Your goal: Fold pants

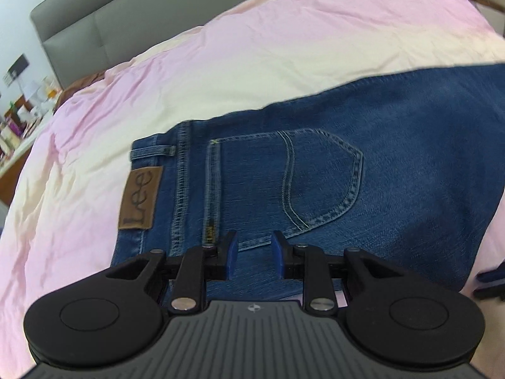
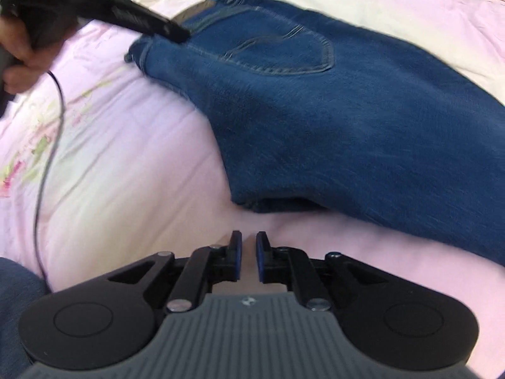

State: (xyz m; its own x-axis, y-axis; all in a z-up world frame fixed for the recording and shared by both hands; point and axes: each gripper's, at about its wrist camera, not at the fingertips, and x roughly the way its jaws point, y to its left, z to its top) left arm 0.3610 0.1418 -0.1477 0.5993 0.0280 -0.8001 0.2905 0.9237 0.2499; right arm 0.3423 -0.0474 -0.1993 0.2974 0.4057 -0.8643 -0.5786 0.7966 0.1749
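Blue jeans (image 1: 363,164) lie on a pink bedsheet (image 1: 221,53), folded lengthwise, back pocket up, a brown Lee patch (image 1: 140,199) at the waistband on the left. My left gripper (image 1: 254,252) is open and empty, its fingertips just over the seat near the waistband. In the right wrist view the jeans (image 2: 363,120) stretch from upper left to right. My right gripper (image 2: 248,254) hovers over bare sheet (image 2: 126,173) short of the crotch edge, its jaws a narrow gap apart and holding nothing. The left gripper's body (image 2: 94,3) shows at the upper left, over the waistband.
A grey padded headboard (image 1: 104,28) stands beyond the bed. A cluttered desk (image 1: 19,120) is at the far left. A thin black cable (image 2: 50,132) trails across the sheet from the person's hand (image 2: 15,53). A floral print (image 2: 34,145) marks the sheet's left part.
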